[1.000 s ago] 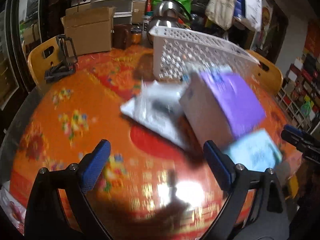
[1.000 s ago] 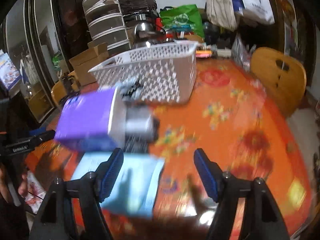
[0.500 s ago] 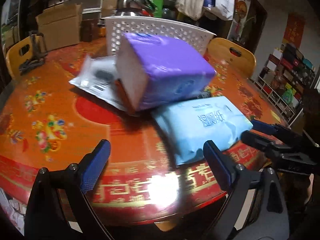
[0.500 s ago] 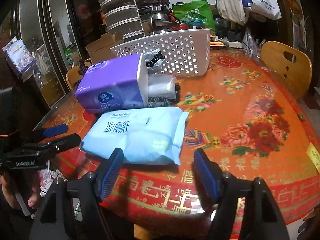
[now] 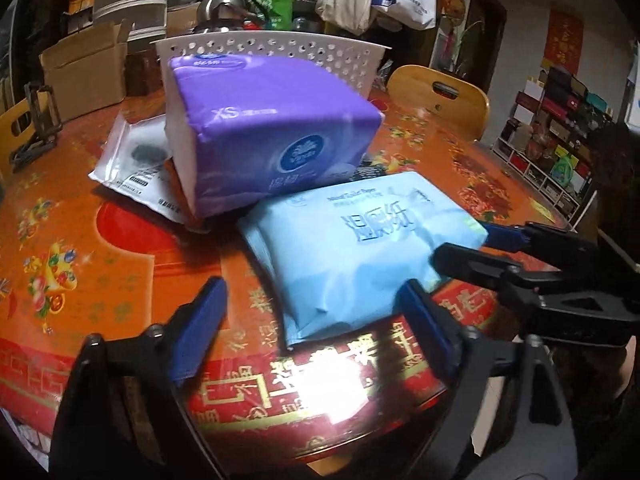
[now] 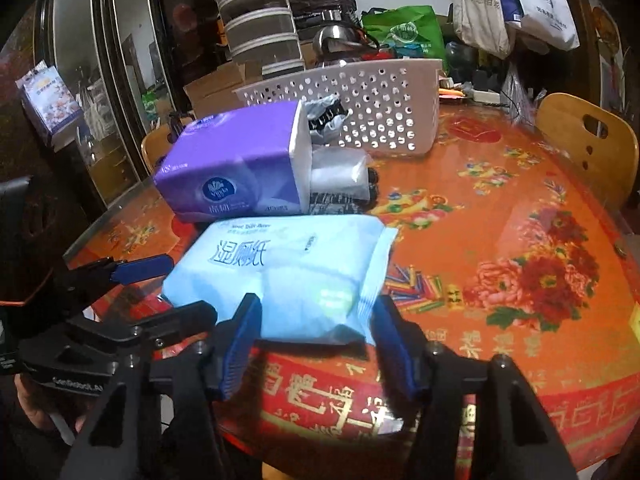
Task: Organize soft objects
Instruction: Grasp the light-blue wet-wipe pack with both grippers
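Three soft packs lie near the front edge of the round orange floral-patterned table (image 6: pixel 500 208): a light-blue flat plastic pack of wet wipes (image 6: pixel 296 268), a purple plastic-wrapped block of facial tissue (image 6: pixel 232 168) just behind and touching it, and a white flat pouch (image 5: pixel 132 160) partly under the purple block. Behind them stands a white perforated plastic basket (image 6: pixel 380 112), judged to be the destination.

The right gripper (image 6: pixel 316 344) is released, its blue pads spread to either side of the near end of the wipes pack; no contact is visible. The left gripper (image 5: pixel 312 332) is likewise spread wide and holds nothing, aimed at the same pack from the other side.

Handling, as a judgement: the wipes pack is moist inside, so moderately heavy, limp and prone to sag; its film is smooth and may slip. Grasp across the short width at the thick middle, not the thin crimped end seam. The tissue block is light and compressible; clamp it across the narrower faces. Nothing here is fragile.
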### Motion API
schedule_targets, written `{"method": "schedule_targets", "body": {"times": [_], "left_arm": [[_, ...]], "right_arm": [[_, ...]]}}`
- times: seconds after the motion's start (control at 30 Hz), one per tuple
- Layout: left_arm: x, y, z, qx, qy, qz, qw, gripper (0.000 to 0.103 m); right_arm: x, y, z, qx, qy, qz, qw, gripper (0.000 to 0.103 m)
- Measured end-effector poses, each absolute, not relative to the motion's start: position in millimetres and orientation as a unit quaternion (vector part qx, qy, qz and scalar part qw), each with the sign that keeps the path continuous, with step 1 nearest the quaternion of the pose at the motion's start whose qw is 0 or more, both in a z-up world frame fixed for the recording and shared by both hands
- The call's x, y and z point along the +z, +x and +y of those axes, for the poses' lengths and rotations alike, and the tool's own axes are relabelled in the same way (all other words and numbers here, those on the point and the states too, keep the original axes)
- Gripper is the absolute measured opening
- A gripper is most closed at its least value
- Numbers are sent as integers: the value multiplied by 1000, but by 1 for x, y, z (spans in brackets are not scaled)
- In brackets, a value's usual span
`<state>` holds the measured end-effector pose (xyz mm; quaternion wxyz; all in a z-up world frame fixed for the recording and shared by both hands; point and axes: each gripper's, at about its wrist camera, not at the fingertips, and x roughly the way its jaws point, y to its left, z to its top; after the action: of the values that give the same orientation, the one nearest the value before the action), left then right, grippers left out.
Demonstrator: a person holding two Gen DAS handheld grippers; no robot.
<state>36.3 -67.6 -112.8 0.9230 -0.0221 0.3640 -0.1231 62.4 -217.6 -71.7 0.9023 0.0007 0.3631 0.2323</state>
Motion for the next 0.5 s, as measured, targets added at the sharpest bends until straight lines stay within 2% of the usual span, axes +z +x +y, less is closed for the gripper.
{"method": "schedule_targets", "body": {"times": [0.03,0.13,0.37,0.5], "left_arm": [[-112,36,-71,-128,-18,362,923,62],[-111,34,-77,-150,-13,358,922,54],[-110,33,-79,-164,-25,360,918,44],[-107,28,-78,-164,-19,355,920,38]], "right_arm": [[-72,63,-217,238,4,365,900,53],[-74,62,-217,243,2,364,899,48],[-74,55,-209,238,-17,359,902,44],[-72,47,-205,227,-25,345,910,37]]}}
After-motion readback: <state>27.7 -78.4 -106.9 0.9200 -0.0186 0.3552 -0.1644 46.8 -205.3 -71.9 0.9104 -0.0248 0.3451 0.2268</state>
